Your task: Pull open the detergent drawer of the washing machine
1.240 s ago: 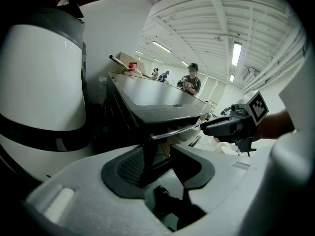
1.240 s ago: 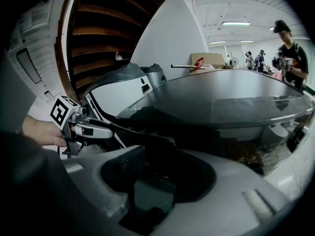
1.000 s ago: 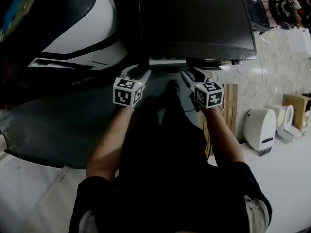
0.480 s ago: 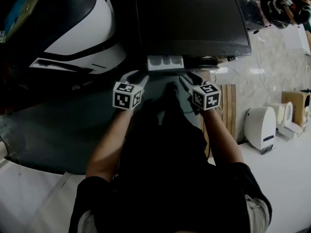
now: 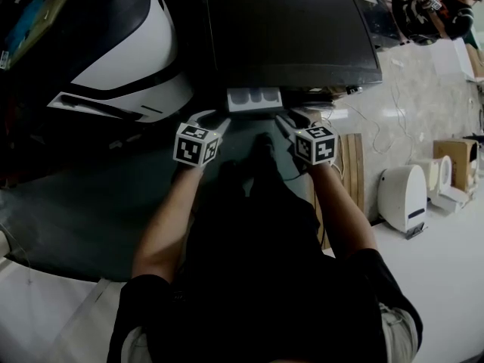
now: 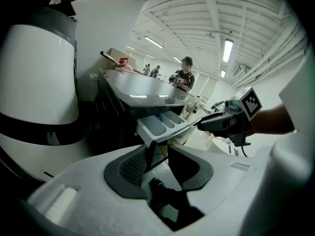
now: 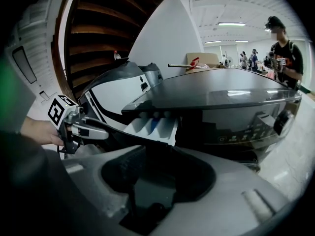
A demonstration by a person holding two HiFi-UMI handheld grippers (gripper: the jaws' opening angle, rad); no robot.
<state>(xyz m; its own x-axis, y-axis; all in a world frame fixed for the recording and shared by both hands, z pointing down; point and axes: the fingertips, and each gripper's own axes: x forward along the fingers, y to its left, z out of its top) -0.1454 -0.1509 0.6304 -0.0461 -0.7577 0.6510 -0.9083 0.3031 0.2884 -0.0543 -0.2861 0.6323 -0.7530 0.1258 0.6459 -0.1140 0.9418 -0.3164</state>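
Drawer (image 5: 255, 98) is partway out, more pulling to go; left fingers (image 6: 129, 167) have just been closing loosely round its corner, right fingers (image 7: 123, 170) wide, empty.

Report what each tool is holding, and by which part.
Nothing looks clamped. The left tool has just been closing, jaws apart, the front corner of the detergent drawer at their tips, unpinched. The right tool is open and empty.
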